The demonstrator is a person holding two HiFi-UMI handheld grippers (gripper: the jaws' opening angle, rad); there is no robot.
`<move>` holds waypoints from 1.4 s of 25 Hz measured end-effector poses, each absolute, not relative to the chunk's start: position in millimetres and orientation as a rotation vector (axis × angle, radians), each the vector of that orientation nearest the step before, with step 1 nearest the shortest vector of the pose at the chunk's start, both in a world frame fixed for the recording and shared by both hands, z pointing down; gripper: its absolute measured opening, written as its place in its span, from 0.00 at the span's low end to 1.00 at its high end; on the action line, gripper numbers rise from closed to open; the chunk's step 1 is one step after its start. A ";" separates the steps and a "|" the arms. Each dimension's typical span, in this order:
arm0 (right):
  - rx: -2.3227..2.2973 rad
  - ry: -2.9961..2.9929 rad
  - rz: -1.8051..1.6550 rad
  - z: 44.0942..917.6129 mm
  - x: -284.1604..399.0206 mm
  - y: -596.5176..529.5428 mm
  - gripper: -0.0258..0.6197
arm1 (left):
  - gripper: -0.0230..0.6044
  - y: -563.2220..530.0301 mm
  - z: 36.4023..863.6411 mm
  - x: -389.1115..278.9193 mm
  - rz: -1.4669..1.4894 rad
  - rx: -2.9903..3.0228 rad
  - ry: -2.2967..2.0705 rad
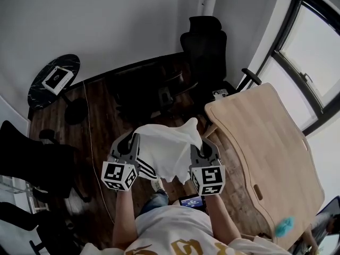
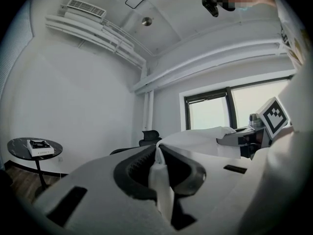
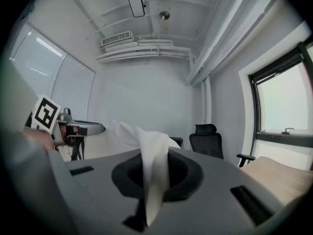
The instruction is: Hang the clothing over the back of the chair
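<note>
A white garment with dark stripes at its lower left hangs spread between my two grippers at chest height. My left gripper is shut on its left edge; in the left gripper view the cloth is pinched between the jaws of the left gripper. My right gripper is shut on the right edge, where a fold of cloth sticks up from the jaws of the right gripper. A black high-backed office chair stands ahead near the wall and shows again as the chair and as the chair.
A light wooden table fills the right side, close to my right gripper. A round dark side table with a box on it stands at the far left. More black chairs sit at the left. A window runs along the right wall.
</note>
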State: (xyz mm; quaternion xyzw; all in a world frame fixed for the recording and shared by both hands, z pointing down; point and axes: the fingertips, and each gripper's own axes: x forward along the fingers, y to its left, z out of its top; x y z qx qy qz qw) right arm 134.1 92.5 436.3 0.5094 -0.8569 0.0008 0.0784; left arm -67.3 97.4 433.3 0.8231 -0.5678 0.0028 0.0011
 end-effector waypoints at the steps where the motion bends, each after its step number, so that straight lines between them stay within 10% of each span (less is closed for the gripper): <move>1: 1.534 -2.561 0.010 436.8 133.2 83.6 0.07 | 0.10 87.9 433.9 -67.8 0.015 2.594 -1.770; 35: 1.730 -2.535 0.203 448.7 79.7 -103.0 0.07 | 0.10 -122.4 441.3 -119.9 -0.050 2.699 -1.518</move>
